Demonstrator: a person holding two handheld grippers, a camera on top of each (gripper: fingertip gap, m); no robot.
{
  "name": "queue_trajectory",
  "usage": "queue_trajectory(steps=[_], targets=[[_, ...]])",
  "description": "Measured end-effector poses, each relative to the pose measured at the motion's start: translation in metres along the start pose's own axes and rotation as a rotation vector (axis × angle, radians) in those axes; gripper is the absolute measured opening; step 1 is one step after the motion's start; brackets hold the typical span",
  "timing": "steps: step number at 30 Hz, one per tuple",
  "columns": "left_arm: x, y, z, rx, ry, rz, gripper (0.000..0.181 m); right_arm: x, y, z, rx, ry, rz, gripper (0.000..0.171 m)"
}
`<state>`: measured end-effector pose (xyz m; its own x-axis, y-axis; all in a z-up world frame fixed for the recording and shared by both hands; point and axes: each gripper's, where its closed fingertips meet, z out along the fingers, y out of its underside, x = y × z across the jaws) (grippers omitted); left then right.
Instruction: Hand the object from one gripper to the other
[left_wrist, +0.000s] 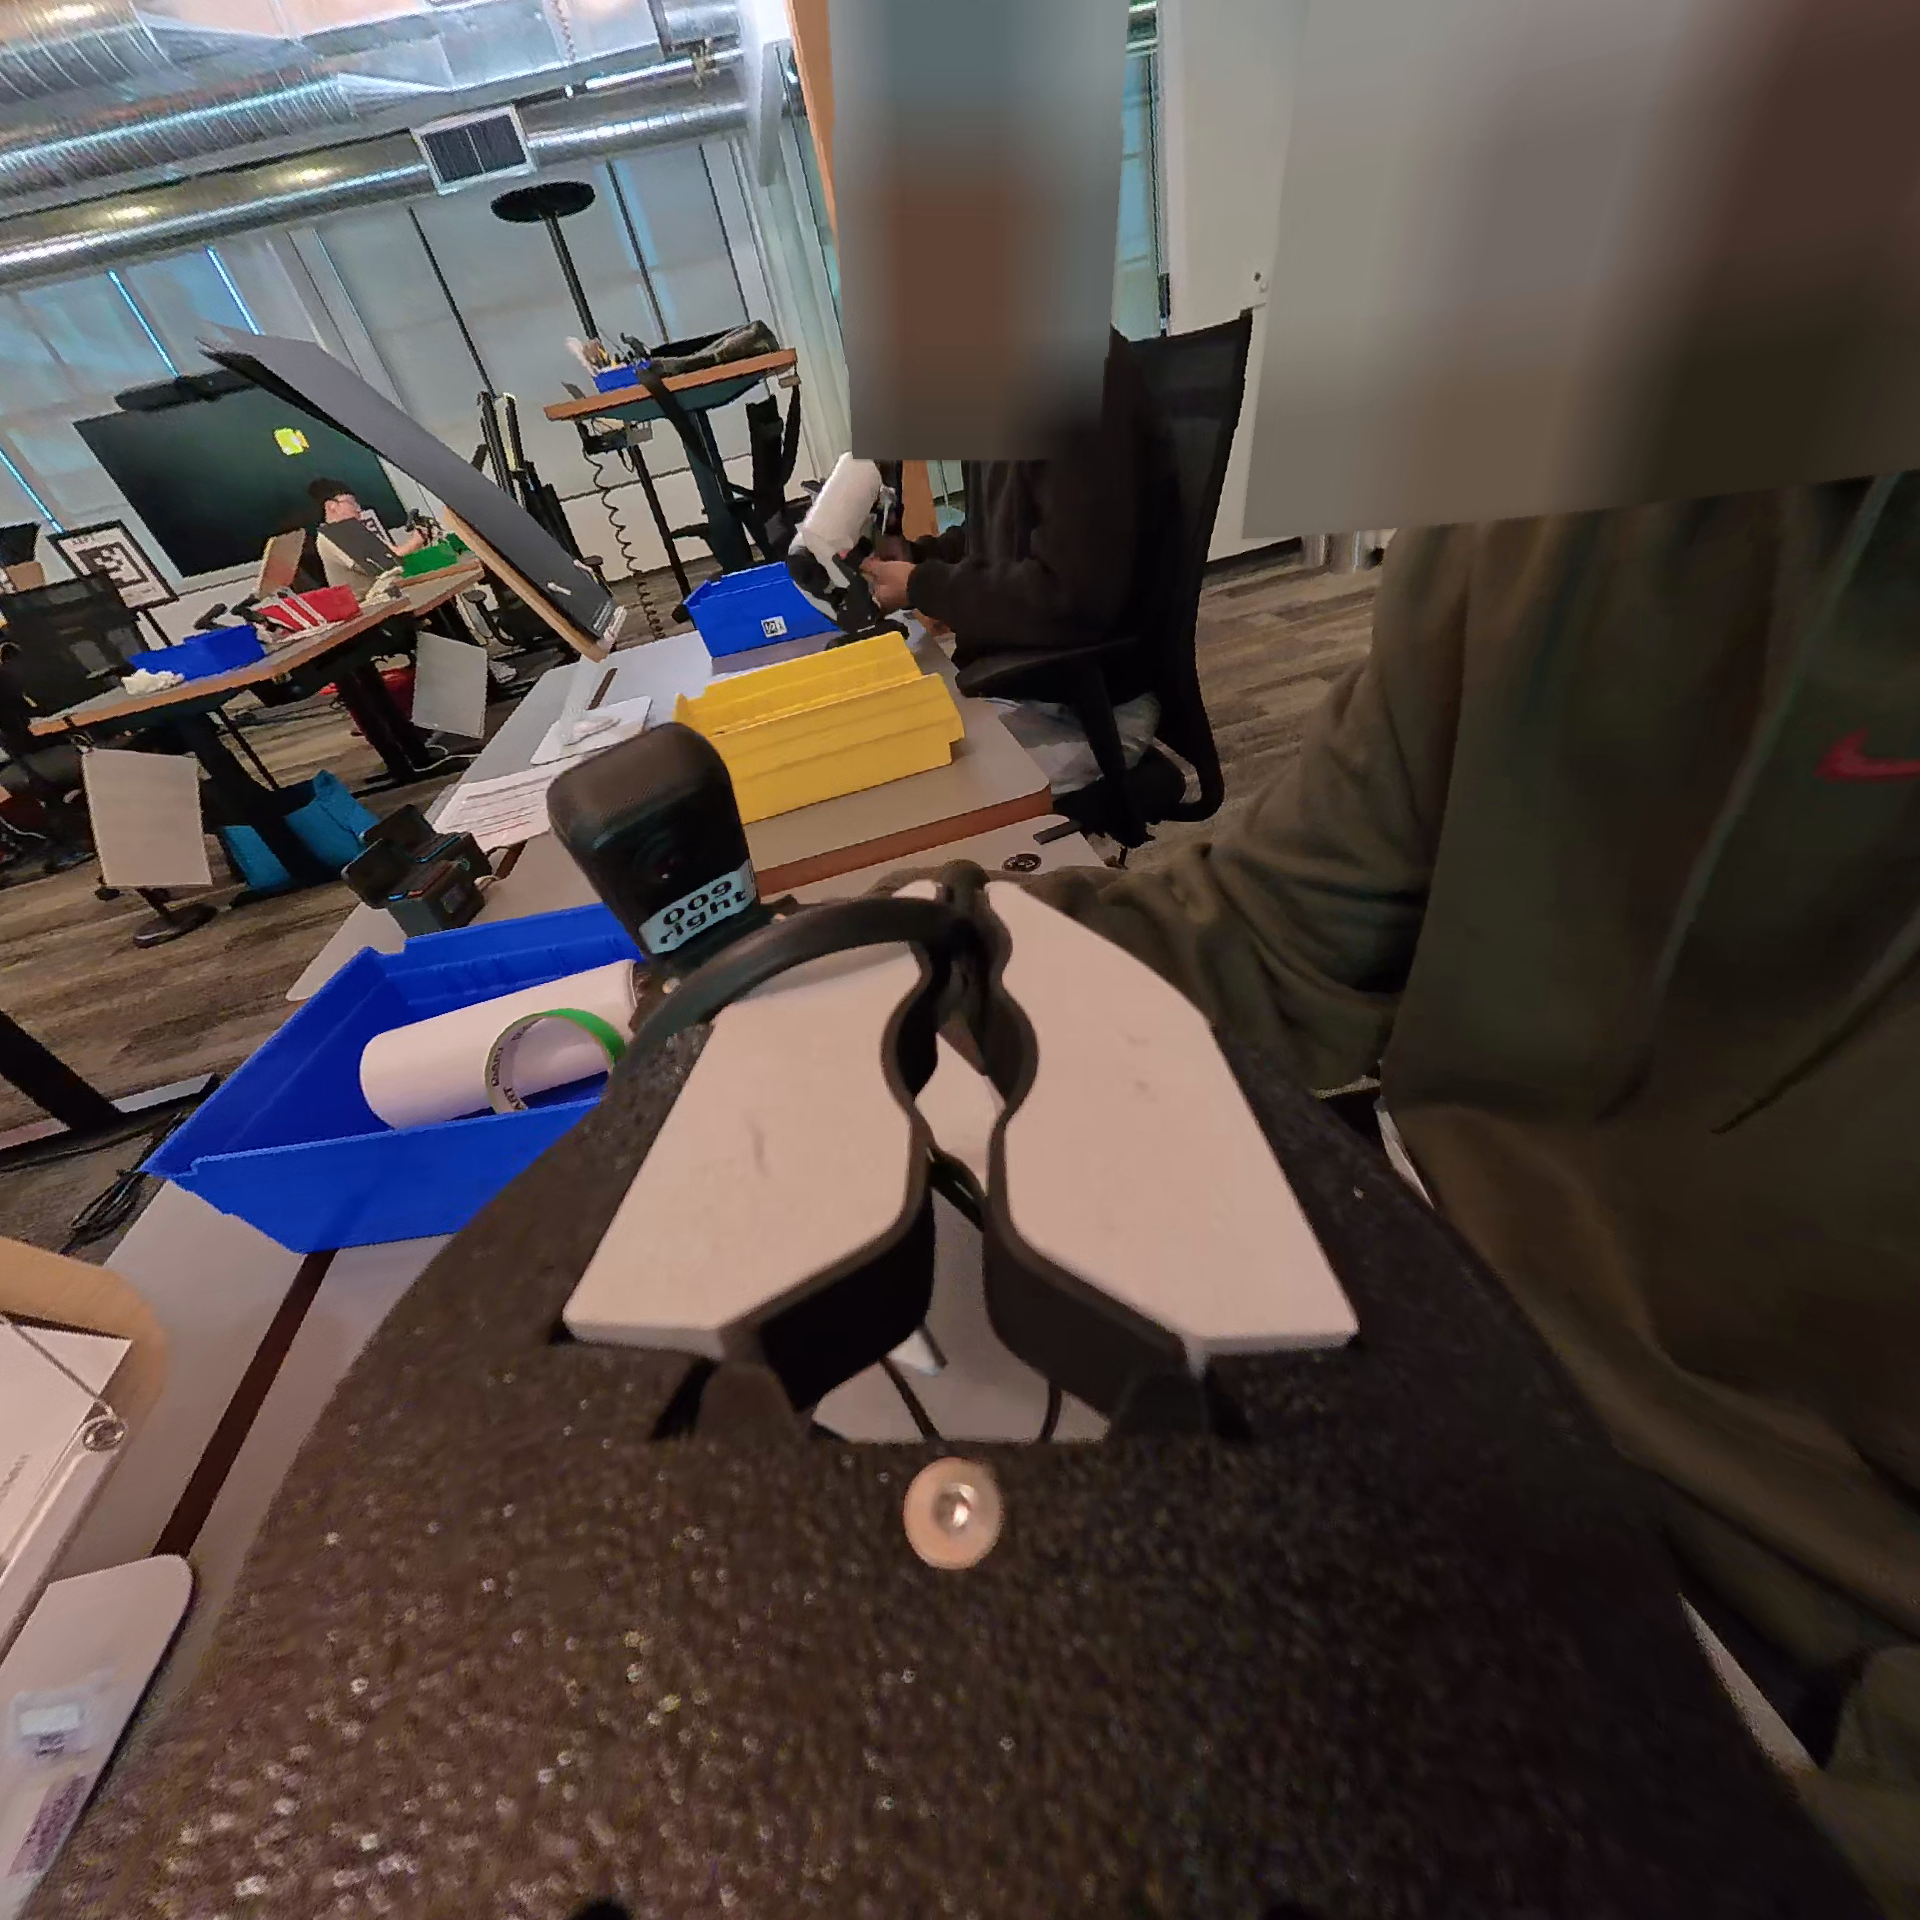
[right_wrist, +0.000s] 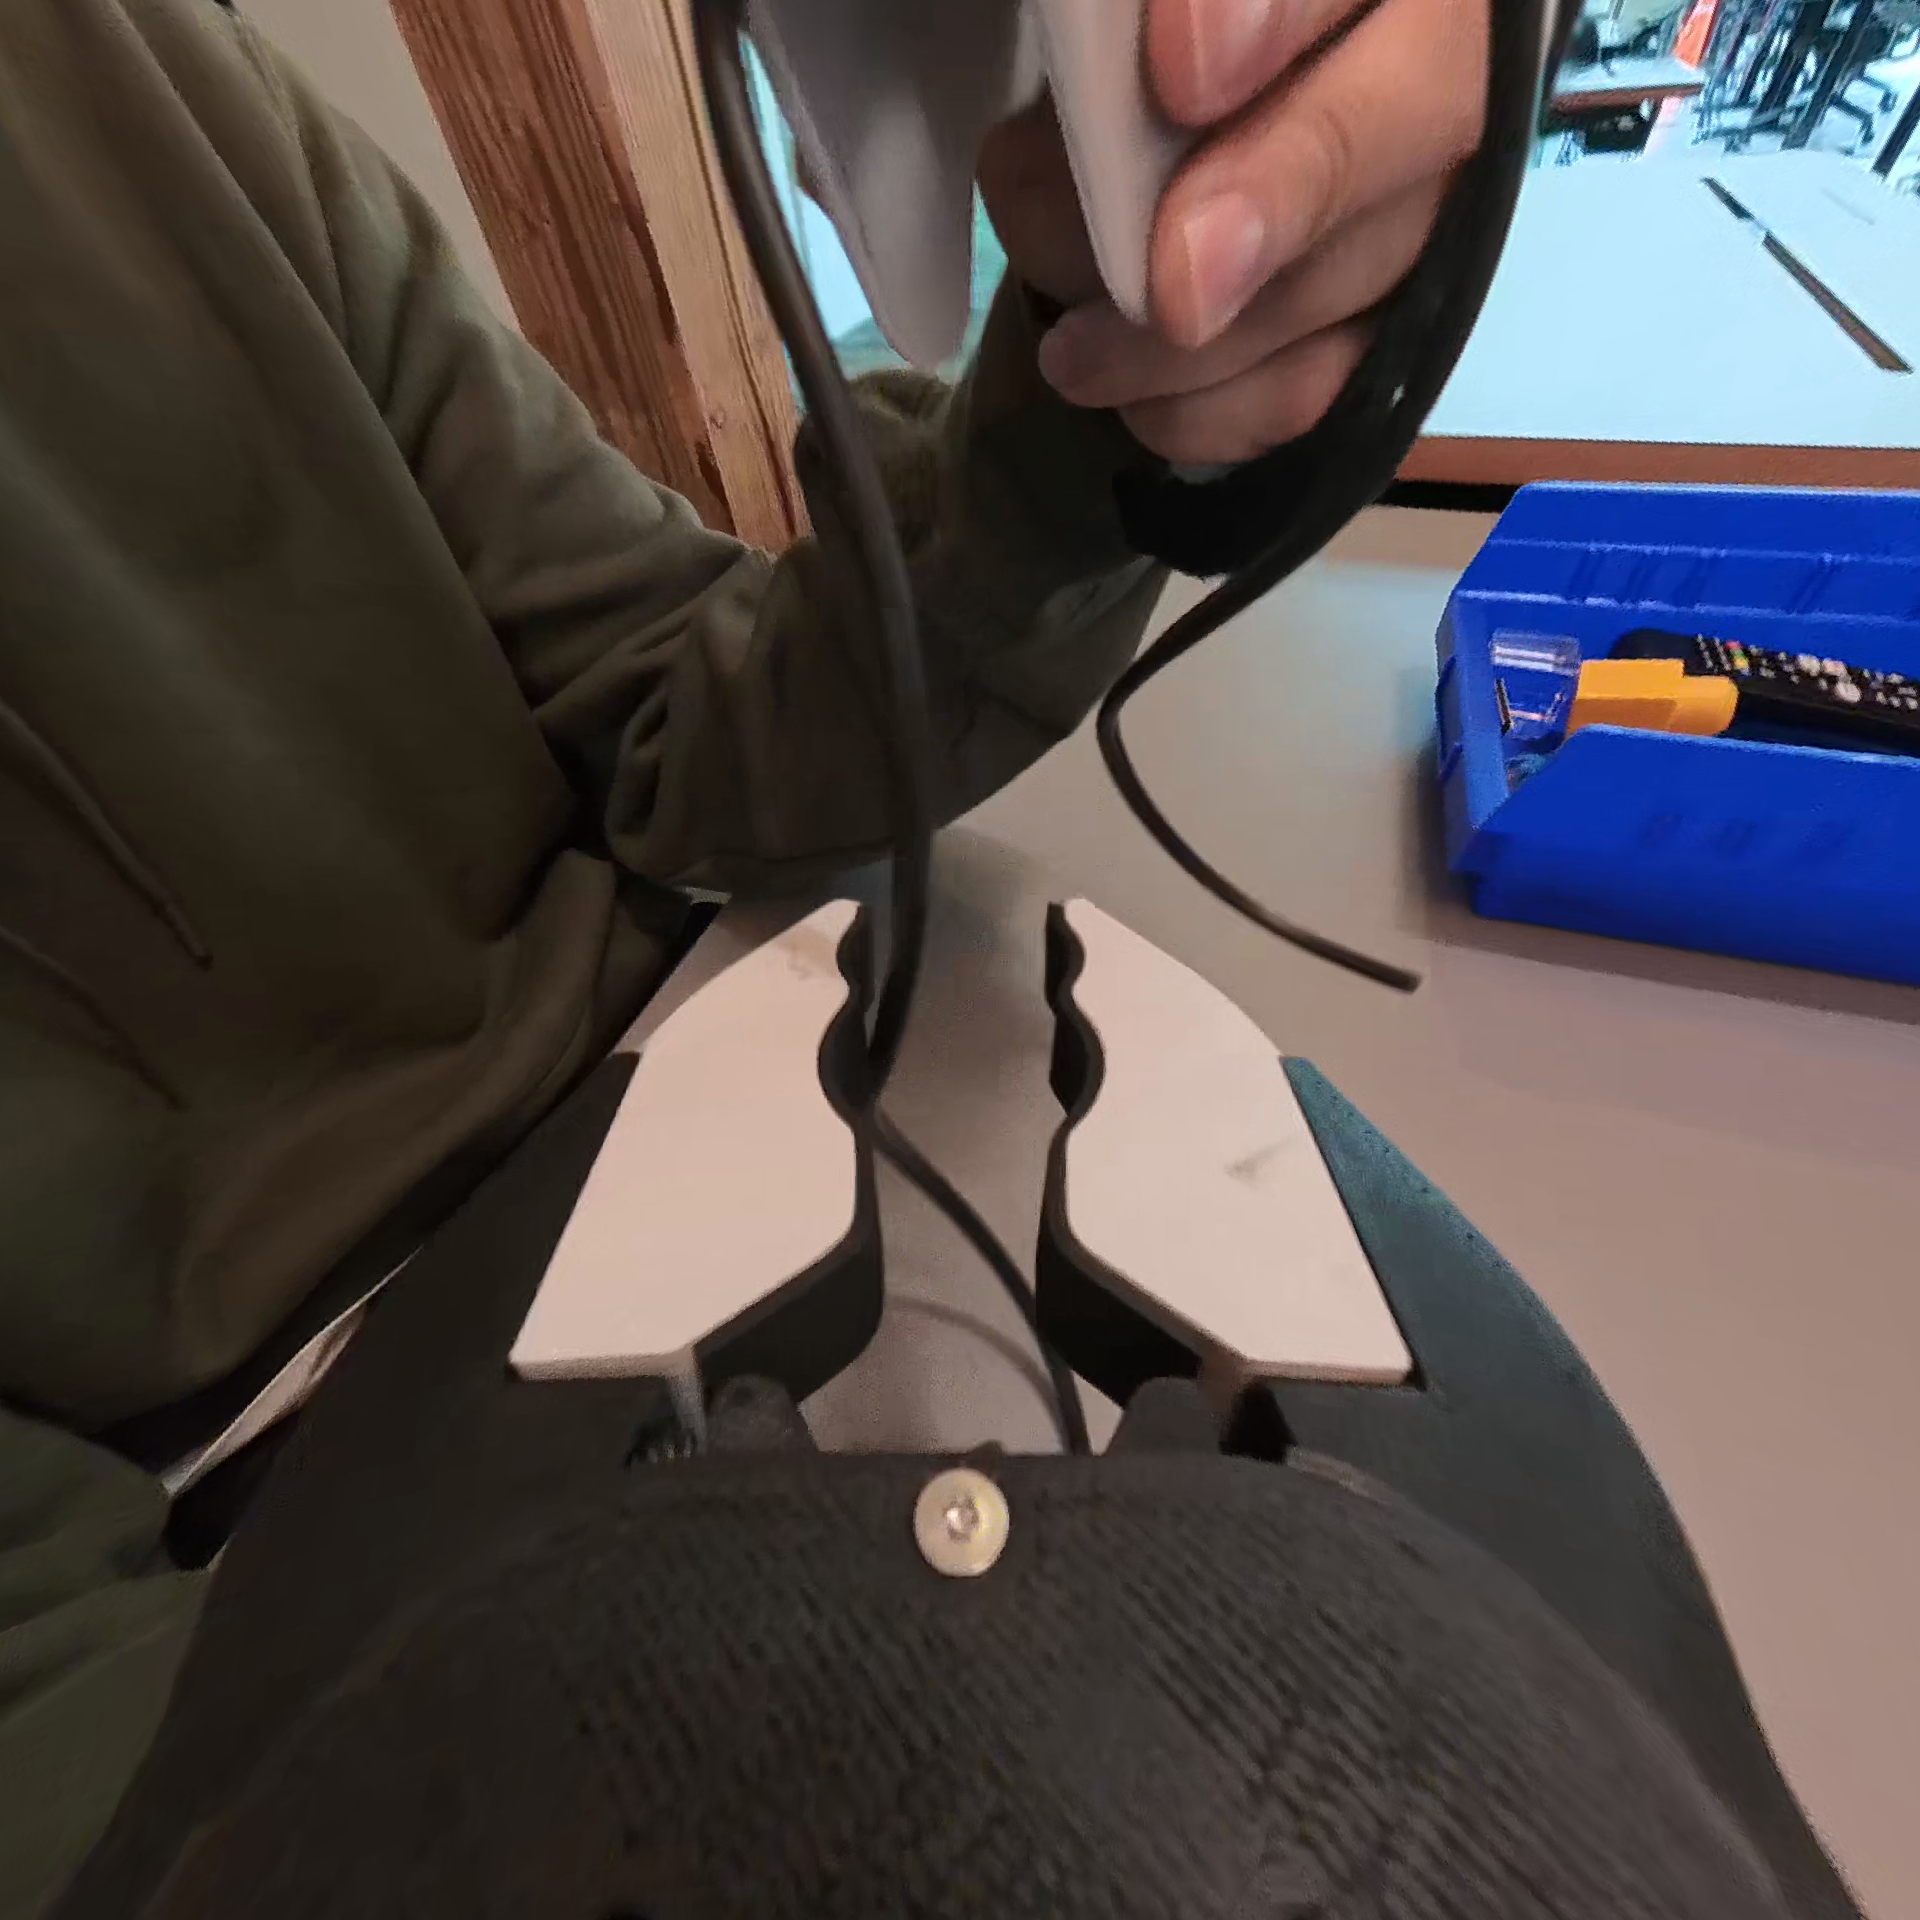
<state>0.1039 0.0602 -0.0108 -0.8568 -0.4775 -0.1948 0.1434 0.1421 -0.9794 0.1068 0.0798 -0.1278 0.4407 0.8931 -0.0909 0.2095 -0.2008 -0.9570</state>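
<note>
Left gripper pinched on black cable near fingertips, held high over grey table. Right gripper parted, cable running down between its fingers, touching left one, unclamped. Person's hand grips left tool above; loose cable end hangs near blue bin. Handover looks midway: judged best to centre strand in right jaws, close fully, only then release left. Risk: thin cable slipping from notch.
</note>
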Motion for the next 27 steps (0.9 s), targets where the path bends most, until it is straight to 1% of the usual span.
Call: queue_trajectory(steps=[1,2,4,5,7,10,11,13,14,15,16,19,21,24,27], targets=[[0.001,-0.001,0.000,-0.003,-0.003,0.005,0.003,0.001,0.003,0.000,-0.014,0.007,0.004,0.033],[0.001,-0.001,0.000,-0.004,-0.006,0.009,0.003,0.002,0.004,-0.001,-0.018,0.013,0.005,0.038],[0.002,-0.003,-0.001,0.004,-0.003,0.012,0.003,0.009,0.005,-0.006,-0.011,0.061,0.004,0.055],[0.003,-0.004,-0.001,0.012,0.002,0.010,0.003,0.015,0.004,-0.009,0.000,0.096,0.007,0.059],[0.004,-0.005,0.000,0.027,0.018,0.003,0.003,0.026,0.000,-0.014,0.040,0.150,0.031,0.063],[0.006,-0.005,0.005,0.035,0.044,-0.003,0.003,0.030,-0.006,-0.011,0.093,0.142,0.059,0.065],[0.007,-0.005,0.008,0.038,0.056,-0.004,0.003,0.031,-0.008,-0.008,0.112,0.134,0.052,0.062],[0.008,-0.002,0.013,0.030,0.077,-0.008,0.003,0.025,-0.012,0.003,0.139,0.074,0.046,0.050],[0.008,-0.001,0.015,0.021,0.080,-0.007,0.003,0.020,-0.012,0.008,0.137,0.032,0.040,0.033],[0.007,0.002,0.015,0.011,0.073,-0.007,0.003,0.015,-0.012,0.012,0.133,-0.008,0.026,0.009],[0.005,0.003,0.015,0.003,0.060,-0.008,0.003,0.011,-0.012,0.014,0.127,-0.028,0.018,0.006],[-0.001,0.001,0.007,0.013,0.016,-0.009,0.003,0.004,-0.009,0.010,0.106,-0.059,0.008,0.006],[-0.007,-0.001,-0.001,0.022,-0.028,-0.008,0.003,0.007,-0.012,0.001,0.134,-0.039,0.014,0.005],[-0.021,-0.003,-0.016,0.037,-0.129,-0.025,0.003,0.010,-0.017,-0.014,0.185,-0.018,0.027,0.006],[-0.043,0.001,-0.033,0.036,-0.260,-0.075,0.003,0.019,-0.021,-0.028,0.213,0.065,0.015,0.006]])
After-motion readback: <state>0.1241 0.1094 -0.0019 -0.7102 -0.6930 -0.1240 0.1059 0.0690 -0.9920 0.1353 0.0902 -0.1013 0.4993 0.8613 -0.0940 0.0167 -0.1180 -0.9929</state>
